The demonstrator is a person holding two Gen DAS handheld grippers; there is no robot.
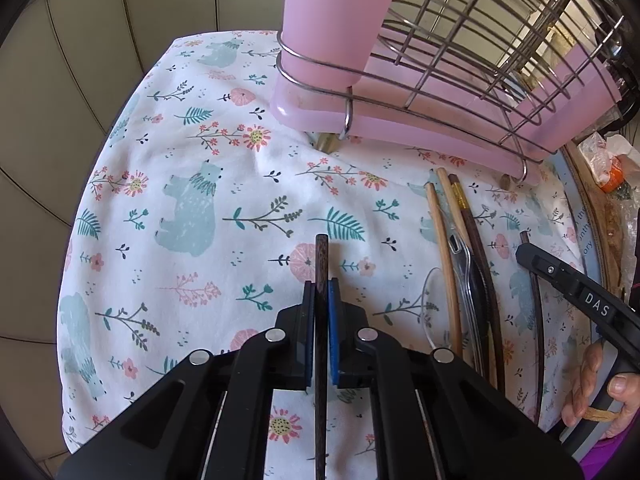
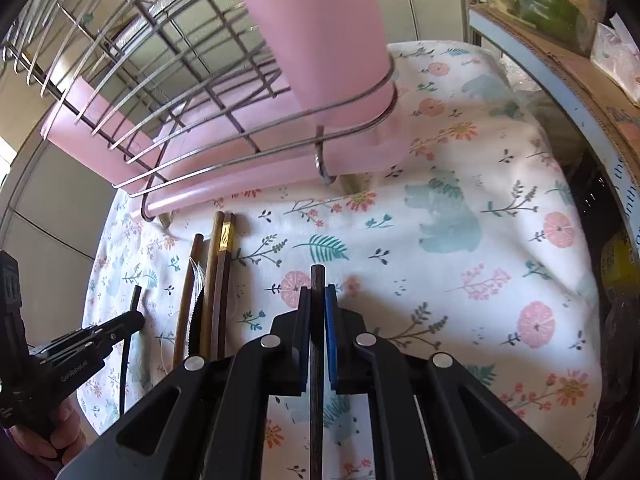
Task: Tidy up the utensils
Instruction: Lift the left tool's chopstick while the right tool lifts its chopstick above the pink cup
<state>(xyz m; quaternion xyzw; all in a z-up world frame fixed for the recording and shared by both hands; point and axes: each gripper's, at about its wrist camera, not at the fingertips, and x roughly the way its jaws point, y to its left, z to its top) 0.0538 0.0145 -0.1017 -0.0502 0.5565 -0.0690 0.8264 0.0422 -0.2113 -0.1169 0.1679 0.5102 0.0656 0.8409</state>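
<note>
My left gripper [image 1: 321, 286] is shut on a dark wooden chopstick [image 1: 321, 256] that points forward above the floral cloth. My right gripper [image 2: 318, 292] is shut on another dark chopstick [image 2: 317, 280]; it also shows at the right of the left wrist view [image 1: 532, 256]. Several utensils lie together on the cloth: wooden chopsticks [image 1: 444, 240] [image 2: 212, 264], a dark chopstick with a gold band [image 2: 226, 240], and clear plastic cutlery [image 1: 466, 264]. A pink cup-shaped holder [image 1: 336, 20] [image 2: 320, 40] hangs on a wire dish rack [image 1: 480, 60] [image 2: 160, 80] ahead.
A floral bear-print cloth [image 1: 200, 200] [image 2: 460, 240] covers the surface. The rack stands on a pink drip tray [image 1: 400, 128] [image 2: 224, 184]. A cardboard box with a green pepper [image 2: 548, 4] and plastic bags [image 1: 608, 160] border one side. Tiled wall lies beyond the cloth's edge.
</note>
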